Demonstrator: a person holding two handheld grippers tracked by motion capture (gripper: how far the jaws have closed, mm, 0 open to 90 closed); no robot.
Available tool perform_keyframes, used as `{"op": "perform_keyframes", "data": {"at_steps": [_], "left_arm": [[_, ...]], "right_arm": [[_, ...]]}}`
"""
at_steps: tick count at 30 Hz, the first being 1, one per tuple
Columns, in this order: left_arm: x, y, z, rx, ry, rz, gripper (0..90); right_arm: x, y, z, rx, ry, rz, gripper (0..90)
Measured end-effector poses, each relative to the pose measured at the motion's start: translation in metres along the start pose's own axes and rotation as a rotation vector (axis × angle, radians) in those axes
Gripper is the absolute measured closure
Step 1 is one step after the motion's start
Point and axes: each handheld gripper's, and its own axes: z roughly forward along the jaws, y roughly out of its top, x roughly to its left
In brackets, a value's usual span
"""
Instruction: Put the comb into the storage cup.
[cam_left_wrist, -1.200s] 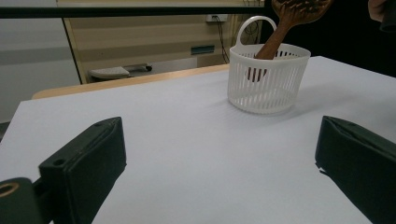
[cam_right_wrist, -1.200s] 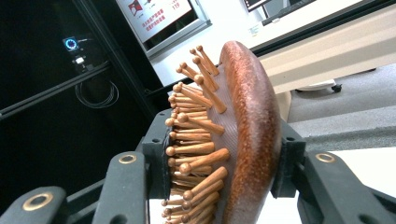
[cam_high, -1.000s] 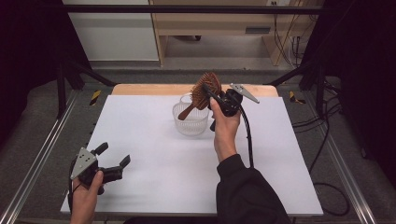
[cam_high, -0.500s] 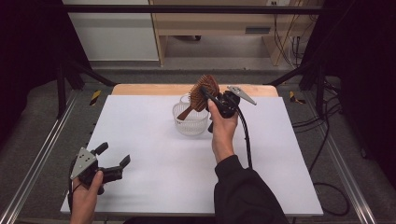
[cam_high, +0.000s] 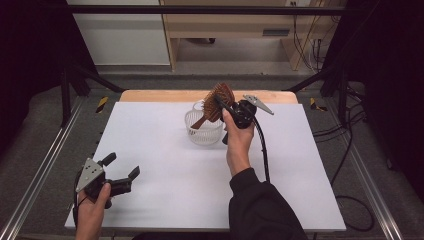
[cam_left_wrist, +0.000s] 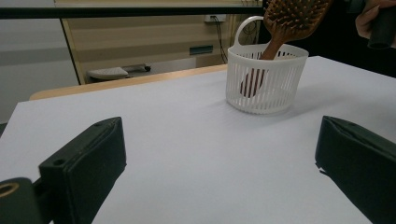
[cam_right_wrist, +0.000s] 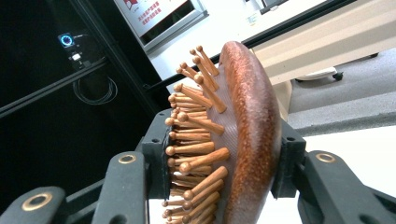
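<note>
Little has changed since a second ago: my right gripper (cam_high: 223, 106) has only edged slightly left, its jaws clamped across the head of the wooden hairbrush (cam_high: 218, 101), one pad on the bristles, one on the back. The brush handle already dips into the white basket (cam_high: 204, 131) at the far middle of the table. I judge the step best done by lowering straight down, keeping the handle off the rim, then releasing. My left gripper (cam_high: 120, 172) rests near-left, jaws wide and empty. White table cover (cam_high: 160, 190); dark framing and a wooden bench (cam_high: 225, 22) lie beyond.
</note>
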Motion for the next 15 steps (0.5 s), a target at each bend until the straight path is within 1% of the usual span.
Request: {"op": "perform_keyframes", "data": {"at_steps": [6, 15], "left_arm": [[-0.0001, 0.0, 0.0003, 0.0, -0.002, 0.0, 2.0], [0.0009, 0.0002, 0.0, 0.0, 0.002, -0.002, 2.0]], "right_arm": [[-0.0017, -0.0035, -0.0003, 0.002, 0.0, 0.008, 52.0], [-0.0034, -0.0093, 0.0016, 0.012, 0.001, 0.006, 52.0]]}}
